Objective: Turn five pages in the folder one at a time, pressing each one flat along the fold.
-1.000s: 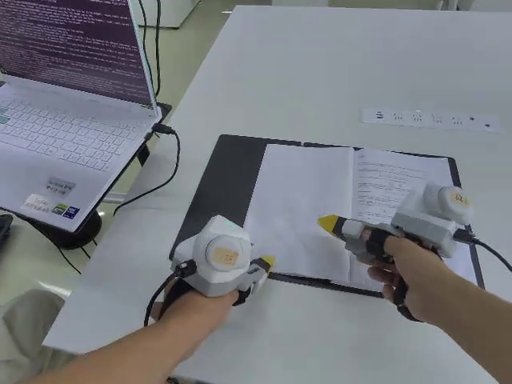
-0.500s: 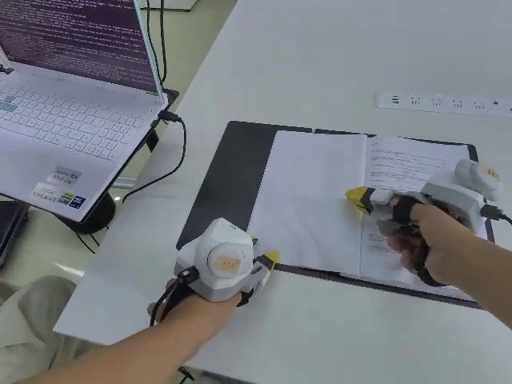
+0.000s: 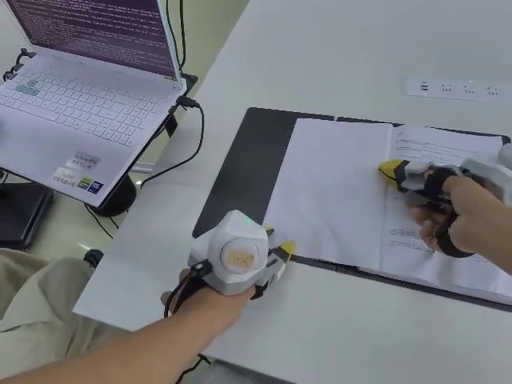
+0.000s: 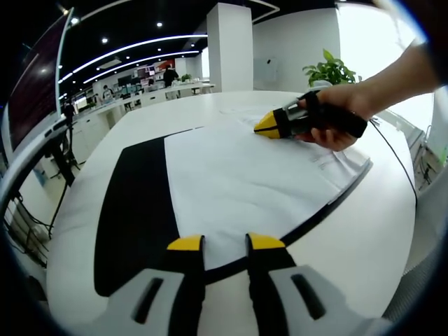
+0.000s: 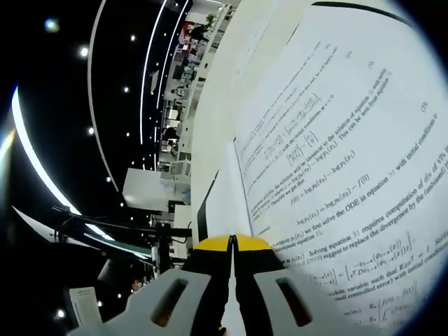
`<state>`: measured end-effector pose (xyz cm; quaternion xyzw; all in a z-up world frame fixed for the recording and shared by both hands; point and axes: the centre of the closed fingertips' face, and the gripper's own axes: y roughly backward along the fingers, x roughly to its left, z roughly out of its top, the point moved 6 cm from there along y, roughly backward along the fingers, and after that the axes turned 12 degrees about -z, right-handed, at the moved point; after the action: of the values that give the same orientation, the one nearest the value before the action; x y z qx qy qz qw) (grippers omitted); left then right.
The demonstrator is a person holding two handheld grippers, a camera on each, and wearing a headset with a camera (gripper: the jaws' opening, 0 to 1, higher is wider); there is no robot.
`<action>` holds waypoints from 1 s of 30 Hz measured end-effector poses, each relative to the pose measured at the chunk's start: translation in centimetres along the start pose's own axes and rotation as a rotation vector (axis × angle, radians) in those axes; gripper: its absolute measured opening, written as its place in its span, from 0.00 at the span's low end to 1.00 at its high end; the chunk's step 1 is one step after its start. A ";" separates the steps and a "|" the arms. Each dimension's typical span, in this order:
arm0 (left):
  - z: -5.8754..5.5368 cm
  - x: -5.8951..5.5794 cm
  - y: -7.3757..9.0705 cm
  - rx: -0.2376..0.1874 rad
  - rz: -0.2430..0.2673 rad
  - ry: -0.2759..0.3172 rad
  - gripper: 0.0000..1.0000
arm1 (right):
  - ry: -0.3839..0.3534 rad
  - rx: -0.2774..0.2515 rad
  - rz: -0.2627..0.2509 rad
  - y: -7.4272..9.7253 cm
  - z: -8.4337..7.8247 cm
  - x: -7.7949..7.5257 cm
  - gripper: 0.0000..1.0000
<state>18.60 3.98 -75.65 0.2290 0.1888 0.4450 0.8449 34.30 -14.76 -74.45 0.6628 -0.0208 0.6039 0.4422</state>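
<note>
At the far left an open laptop sits off the edge of the white table, well apart from the work. The folder lies open and flat on the table, its bare black cover showing on the left side. The left gripper rests at the folder's near edge, tips pointing toward the paper; in the left gripper view its jaws stand a narrow gap apart with nothing between them. Right of it lies the turned page, blank side up and lying flat over the left half. The fold runs away from the person, from the folder's near edge to its far edge, and the coming press depends on this line. The right gripper has its yellow tip right at the fold, toward the far end. In the right gripper view its jaws are closed together, and no paper visibly sits between them. It is by far the nearer gripper to the fold, so a press would likely run along that line toward the person. To its right the printed page, the next sheet to turn, lies under the right hand. A power strip sits beyond the folder.
</note>
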 end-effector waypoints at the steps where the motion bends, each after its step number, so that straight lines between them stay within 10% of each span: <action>1: 0.0 0.0 0.0 0.000 0.000 0.001 0.22 | -0.001 -0.004 -0.006 -0.2 0.2 0.1 0.00; 30: -0.2 0.0 0.0 -0.021 0.005 -0.005 0.22 | -0.198 -0.207 -0.016 -5.2 6.5 2.3 0.00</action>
<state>18.52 4.01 -75.82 0.2216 0.1815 0.4487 0.8465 42.94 -14.39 -74.67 0.6703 -0.1212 0.5266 0.5087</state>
